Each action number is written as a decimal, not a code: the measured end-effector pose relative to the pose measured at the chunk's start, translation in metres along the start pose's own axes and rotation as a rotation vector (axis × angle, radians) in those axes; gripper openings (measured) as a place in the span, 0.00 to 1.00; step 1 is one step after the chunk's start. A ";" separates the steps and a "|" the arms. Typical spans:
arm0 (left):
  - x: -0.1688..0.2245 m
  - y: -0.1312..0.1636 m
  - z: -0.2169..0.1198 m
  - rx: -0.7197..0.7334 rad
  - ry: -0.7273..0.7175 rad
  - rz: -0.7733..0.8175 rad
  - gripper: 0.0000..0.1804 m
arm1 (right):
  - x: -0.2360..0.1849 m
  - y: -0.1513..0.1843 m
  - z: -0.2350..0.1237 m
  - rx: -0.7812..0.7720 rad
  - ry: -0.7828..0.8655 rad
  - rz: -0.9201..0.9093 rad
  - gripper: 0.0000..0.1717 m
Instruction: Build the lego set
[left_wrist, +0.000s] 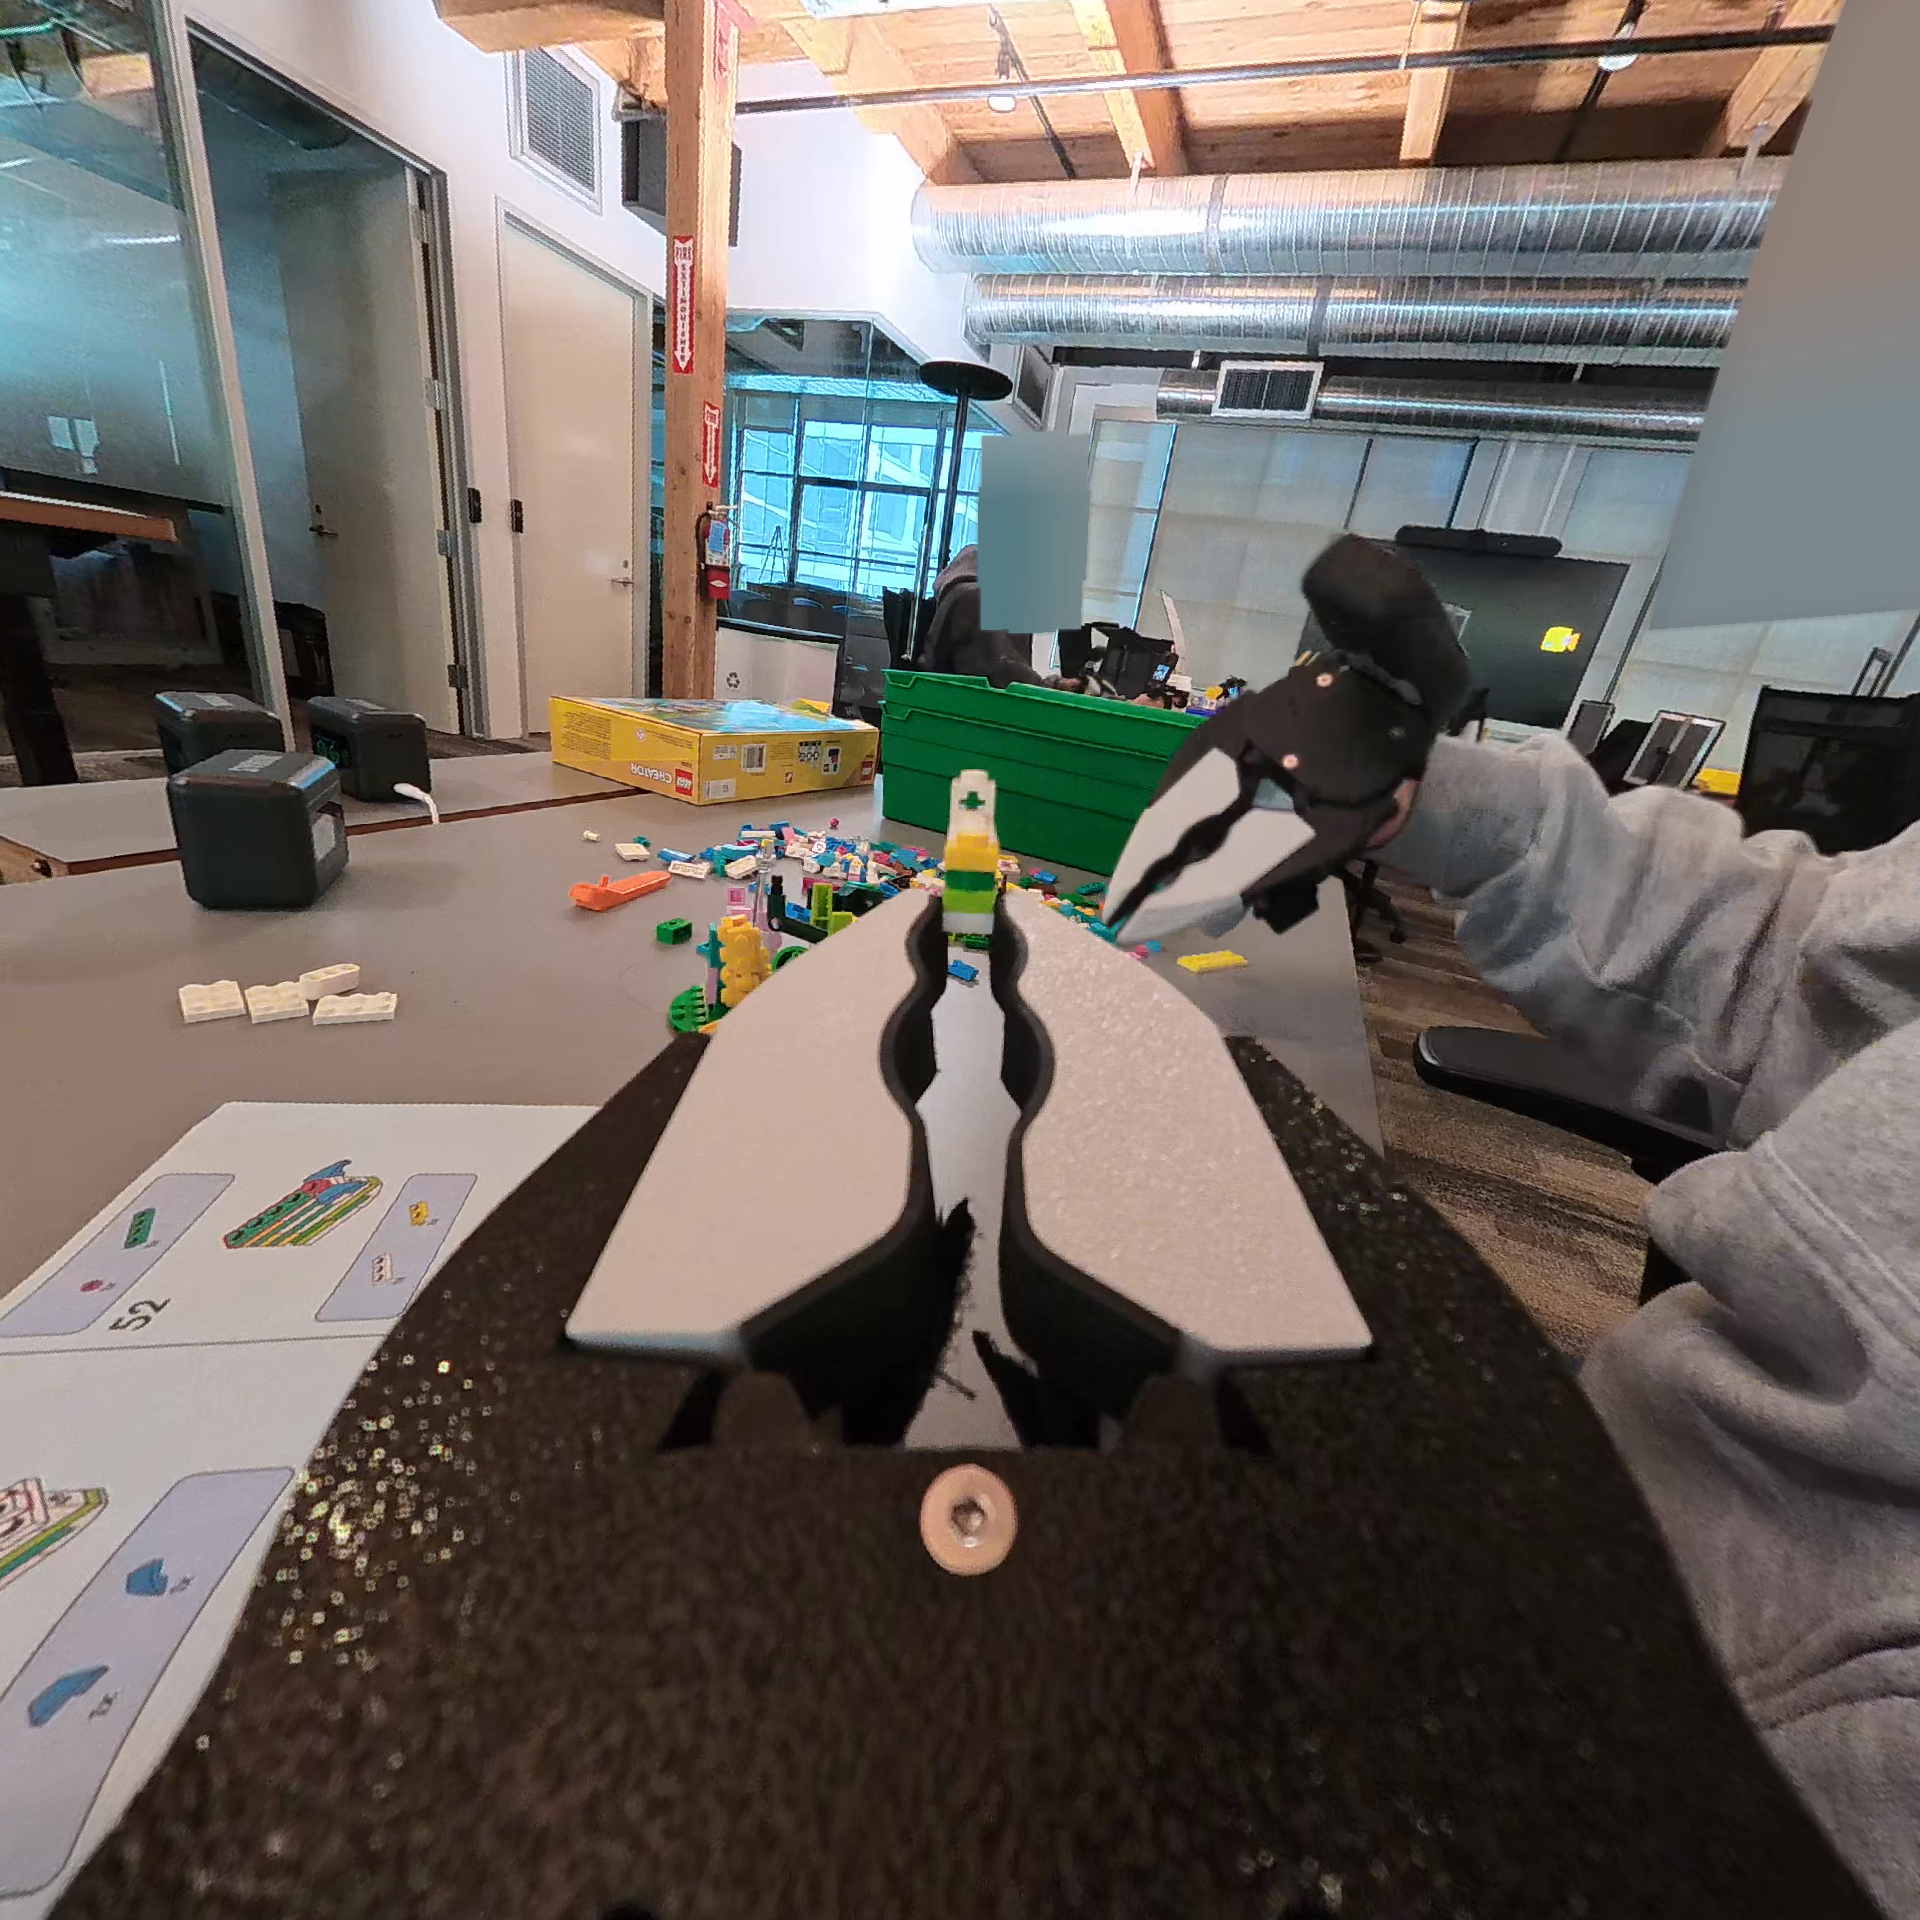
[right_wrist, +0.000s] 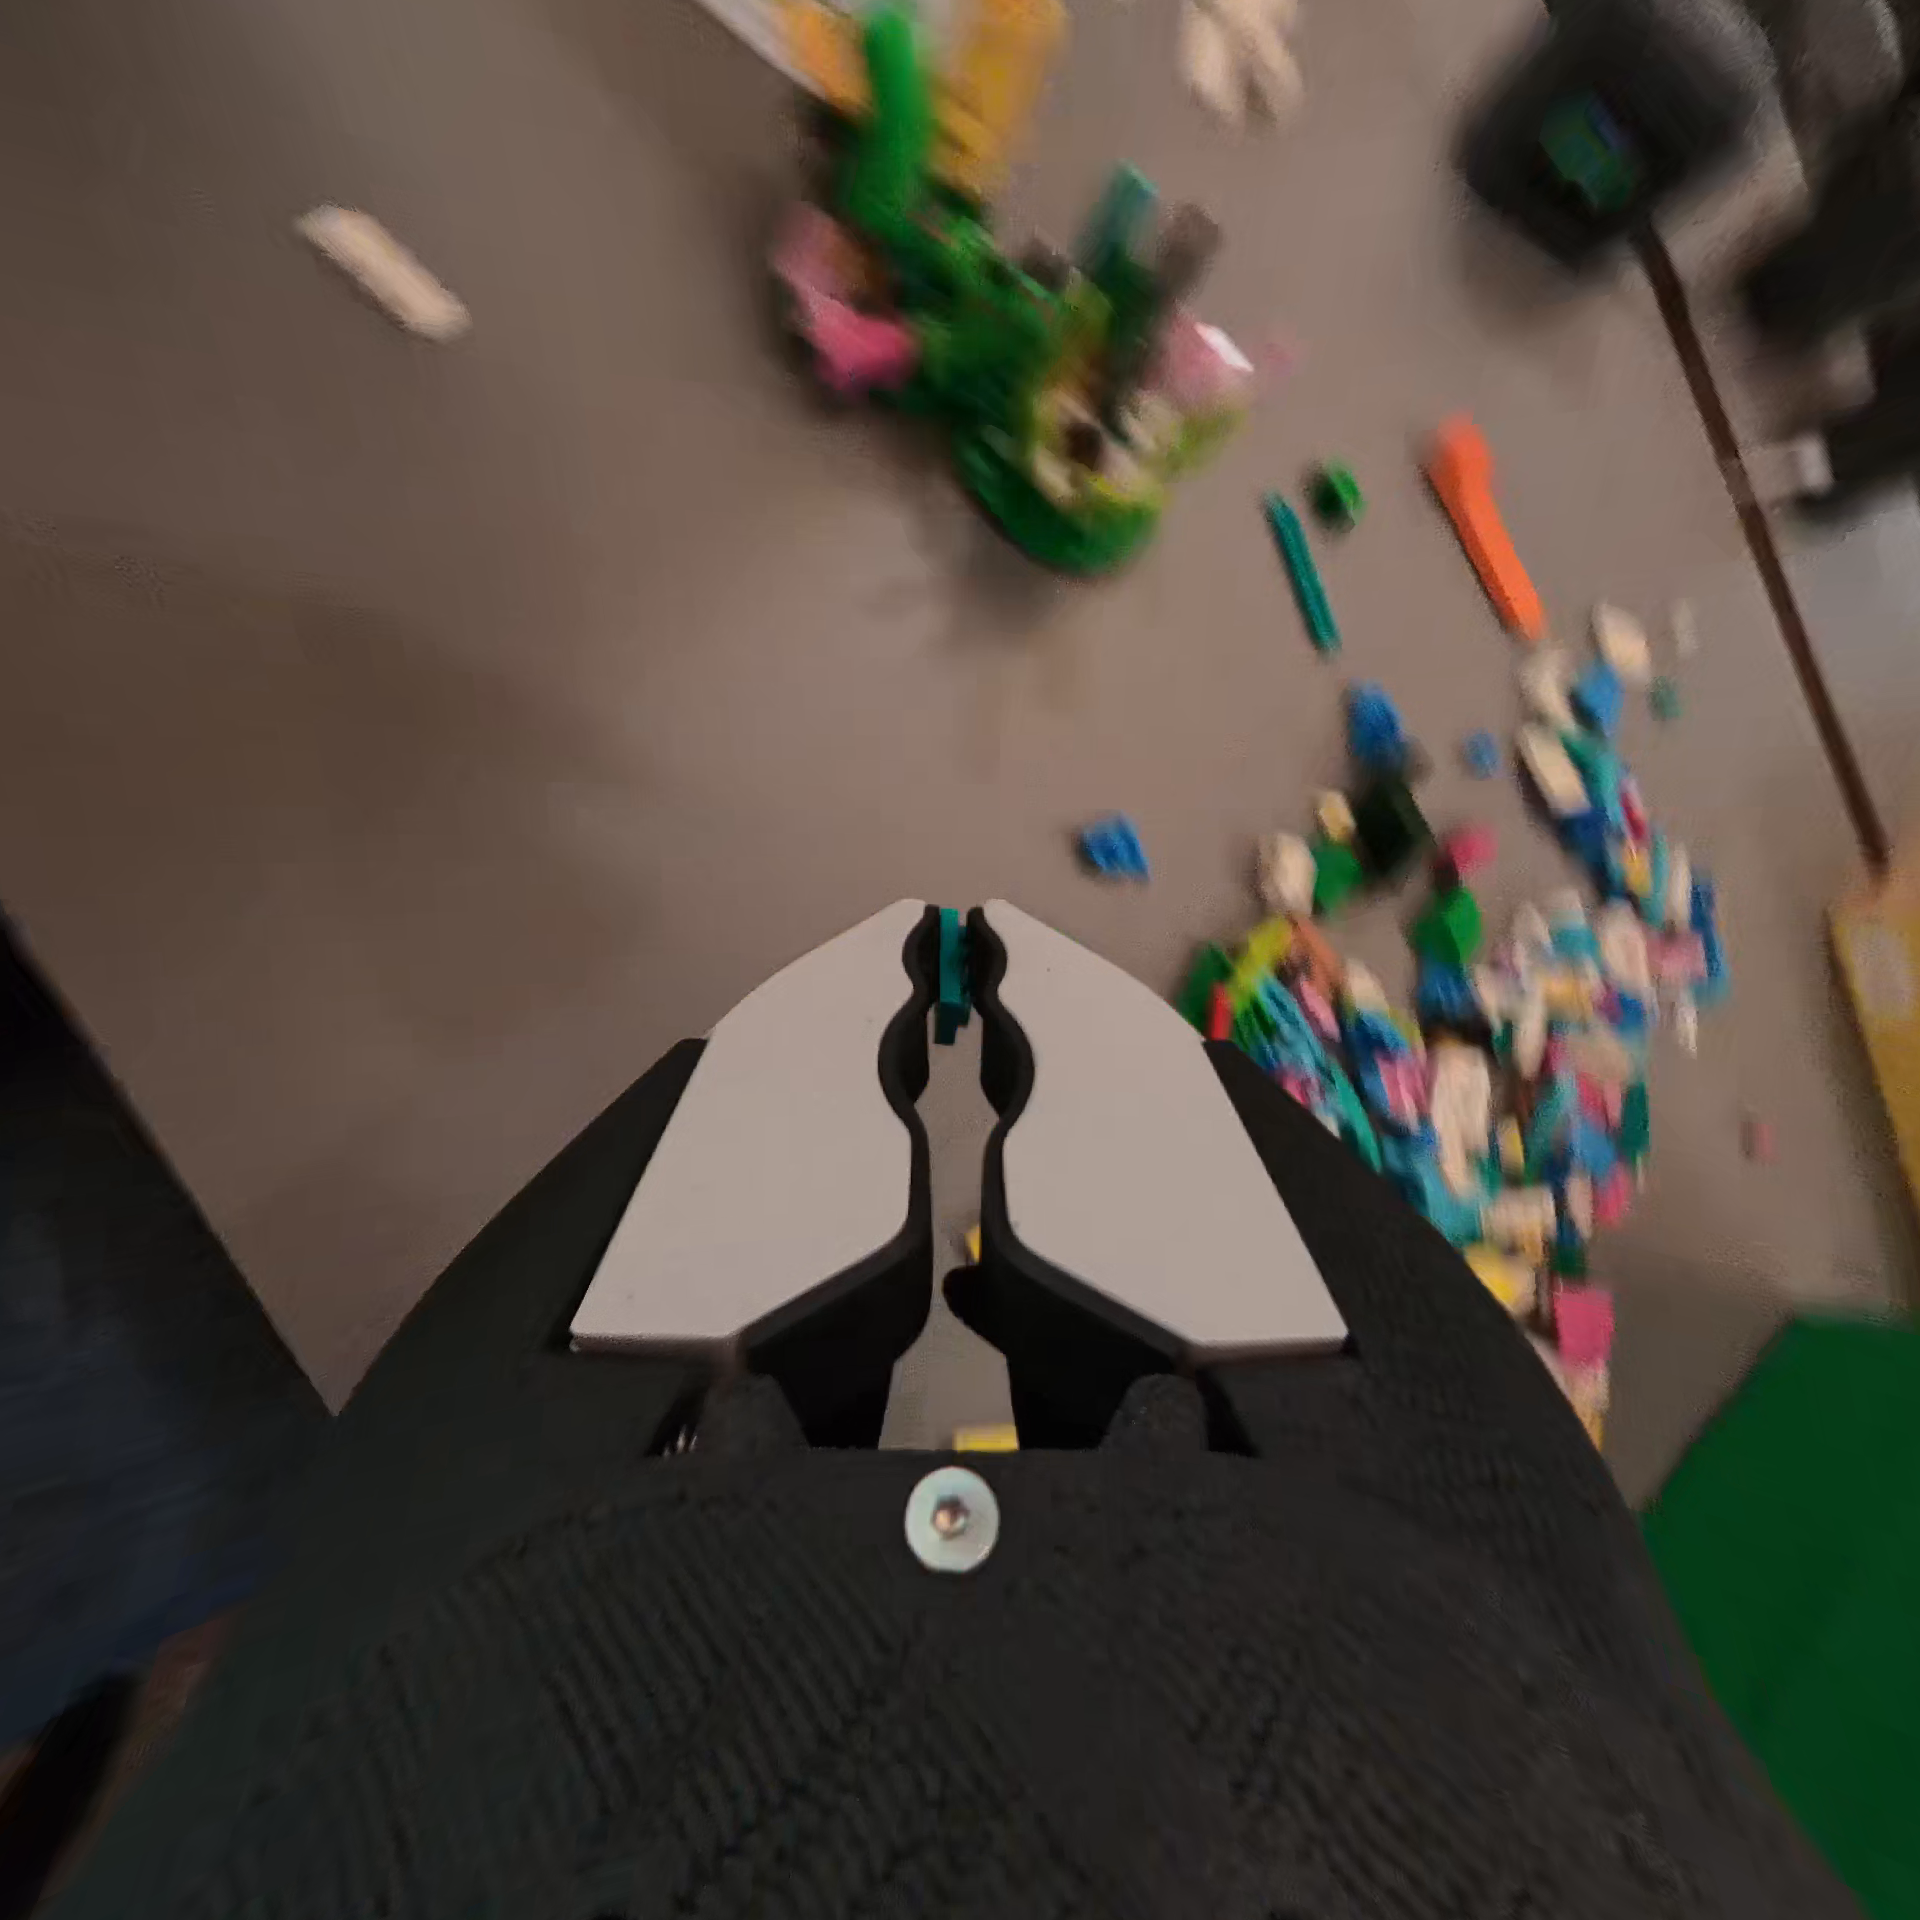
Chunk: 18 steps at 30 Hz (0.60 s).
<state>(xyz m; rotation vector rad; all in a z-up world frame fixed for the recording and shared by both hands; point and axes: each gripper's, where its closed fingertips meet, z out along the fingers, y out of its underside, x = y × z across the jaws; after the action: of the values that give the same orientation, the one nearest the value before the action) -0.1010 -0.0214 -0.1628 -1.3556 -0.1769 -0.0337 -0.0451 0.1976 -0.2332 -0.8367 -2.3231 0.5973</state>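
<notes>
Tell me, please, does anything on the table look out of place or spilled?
Yes: loose bricks lie scattered across the grey table beside the green bin, and the yellow box sits askew. Nothing looks damaged.

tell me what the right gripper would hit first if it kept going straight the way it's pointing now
Probably the bare grey table. The right gripper, shut on a thin teal piece, points down at open tabletop; the blue brick and the loose brick pile lie off to its right. Blur leaves depth uncertain.
</notes>
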 end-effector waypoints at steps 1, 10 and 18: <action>0.000 0.000 0.000 0.000 0.001 0.000 0.04 | -0.014 -0.013 0.007 0.044 -0.033 -0.092 0.02; 0.000 0.000 0.000 0.003 0.004 -0.009 0.04 | -0.046 -0.028 0.051 0.010 0.094 -0.618 0.02; 0.000 0.000 0.000 0.001 0.006 -0.009 0.04 | -0.053 -0.029 0.052 0.042 0.078 -0.599 0.08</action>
<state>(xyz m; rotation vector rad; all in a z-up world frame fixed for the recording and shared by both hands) -0.1014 -0.0215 -0.1627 -1.3533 -0.1778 -0.0456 -0.0581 0.1310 -0.2739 -0.1148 -2.3152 0.3378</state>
